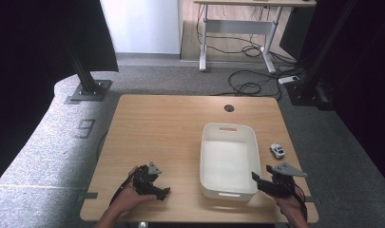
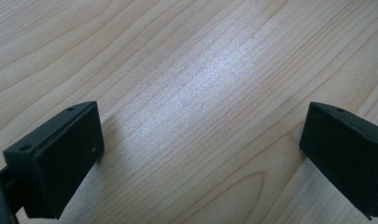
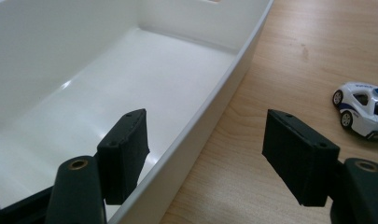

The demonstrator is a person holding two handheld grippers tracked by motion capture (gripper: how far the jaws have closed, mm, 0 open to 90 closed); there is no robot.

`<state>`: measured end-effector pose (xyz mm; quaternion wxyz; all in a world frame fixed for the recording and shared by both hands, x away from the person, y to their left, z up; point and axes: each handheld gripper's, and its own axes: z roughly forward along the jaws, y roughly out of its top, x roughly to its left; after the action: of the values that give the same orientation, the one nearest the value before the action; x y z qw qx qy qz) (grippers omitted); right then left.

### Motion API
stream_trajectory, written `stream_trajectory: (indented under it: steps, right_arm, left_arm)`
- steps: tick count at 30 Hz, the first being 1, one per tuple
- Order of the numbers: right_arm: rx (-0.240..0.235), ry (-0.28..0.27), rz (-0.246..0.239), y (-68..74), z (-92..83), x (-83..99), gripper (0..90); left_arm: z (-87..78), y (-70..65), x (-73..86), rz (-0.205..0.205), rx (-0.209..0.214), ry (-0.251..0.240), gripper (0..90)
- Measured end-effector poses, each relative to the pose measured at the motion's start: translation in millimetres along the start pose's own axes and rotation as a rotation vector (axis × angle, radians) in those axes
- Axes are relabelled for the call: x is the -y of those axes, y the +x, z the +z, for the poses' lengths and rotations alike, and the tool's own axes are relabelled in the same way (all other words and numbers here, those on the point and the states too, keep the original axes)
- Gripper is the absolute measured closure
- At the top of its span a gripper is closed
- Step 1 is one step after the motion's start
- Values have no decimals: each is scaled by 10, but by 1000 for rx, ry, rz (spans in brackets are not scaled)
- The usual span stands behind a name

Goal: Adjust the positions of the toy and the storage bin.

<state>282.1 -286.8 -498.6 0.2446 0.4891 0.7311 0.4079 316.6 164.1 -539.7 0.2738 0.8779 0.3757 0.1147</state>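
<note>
A light wooden table (image 1: 171, 128) with a visible grain carries the things; a round cable hole (image 1: 229, 108) sits near its far edge. A white rectangular bin (image 1: 227, 160) with cut-out handles at both short ends stands on the right half of the top. Just beside the bin's right wall, apart from it, a small white toy car (image 1: 277, 150) rests on the wood.

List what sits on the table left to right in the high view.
Left tool → white bin → right tool → toy car.
</note>
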Motion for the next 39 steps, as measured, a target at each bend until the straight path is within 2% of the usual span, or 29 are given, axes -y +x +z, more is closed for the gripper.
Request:
stream_trajectory:
  steps: [4,8,9,10,11,12,13,14,16,17,20,24,36,39]
  right_arm:
    - [-10,16,7,8,22,8,321]
    - [-11,34,19,51,53,-9,415]
    - [-11,34,19,51,53,-9,415]
    - [-3,40,30,79,70,-17,470]
    - [-3,40,30,79,70,-17,470]
    - [1,41,37,101,81,-24,531]
    - [1,41,37,101,81,-24,531]
    - [5,40,44,108,84,-26,552]
    - [7,35,95,111,91,-31,614]
    - [7,35,95,111,91,-31,614]
    - [13,33,138,109,90,-46,666]
    - [27,26,173,106,94,-64,686]
    - [59,18,168,136,118,-72,709]
    - [69,16,180,141,131,-84,720]
  left_arm:
    - [0,1,0,1,1,0,0]
    - [0,0,0,1,0,0,0]
    - [0,1,0,1,1,0,0]
    - [1,2,0,2,2,-1,0]
    - [0,2,0,2,1,0,0]
    - [1,2,0,2,1,0,0]
    - [1,2,0,2,1,0,0]
    - [1,2,-1,2,1,0,0]
    - [1,2,-1,2,1,0,0]
    - [1,2,-1,2,1,0,0]
    - [1,2,-2,2,2,1,0]
    - [1,2,-2,2,2,1,0]
    - [1,2,-3,2,1,1,0]
    - [2,1,-3,1,1,1,0]
